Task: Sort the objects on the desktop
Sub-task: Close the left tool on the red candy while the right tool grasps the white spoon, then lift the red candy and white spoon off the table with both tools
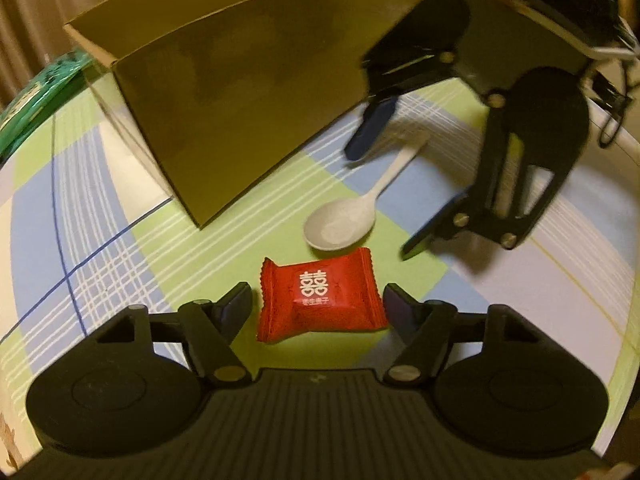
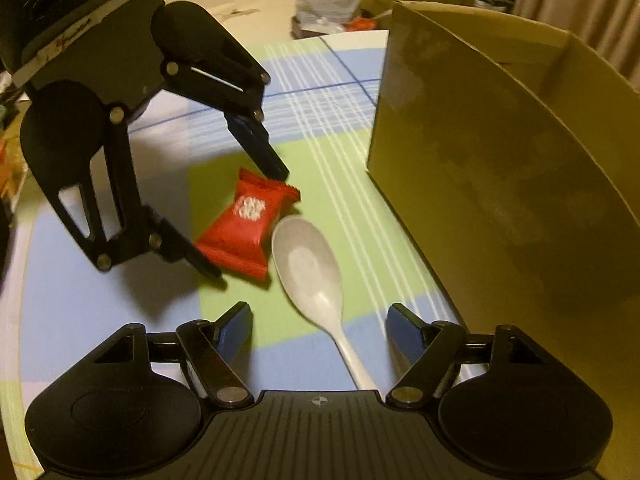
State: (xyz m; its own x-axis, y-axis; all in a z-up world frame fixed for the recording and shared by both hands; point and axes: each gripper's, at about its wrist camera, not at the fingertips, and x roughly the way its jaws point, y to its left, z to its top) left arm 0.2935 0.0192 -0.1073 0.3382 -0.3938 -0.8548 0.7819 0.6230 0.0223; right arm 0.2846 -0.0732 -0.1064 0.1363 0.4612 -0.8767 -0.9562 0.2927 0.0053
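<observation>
Squarely between the left gripper's (image 1: 318, 306) parted fingers, untouched: red candy packet (image 1: 320, 296); right's (image 2: 320, 326) parted astride spoon handle (image 2: 352, 356).

A table under a plaid cloth (image 1: 100, 216) of green, blue and white. On it, a red sachet (image 1: 320, 296) lies between the left gripper's fingers, a white spoon (image 1: 352, 216) just beyond it, touching or nearly so. A cardboard box (image 1: 240, 120) stands further ahead, to the left.
</observation>
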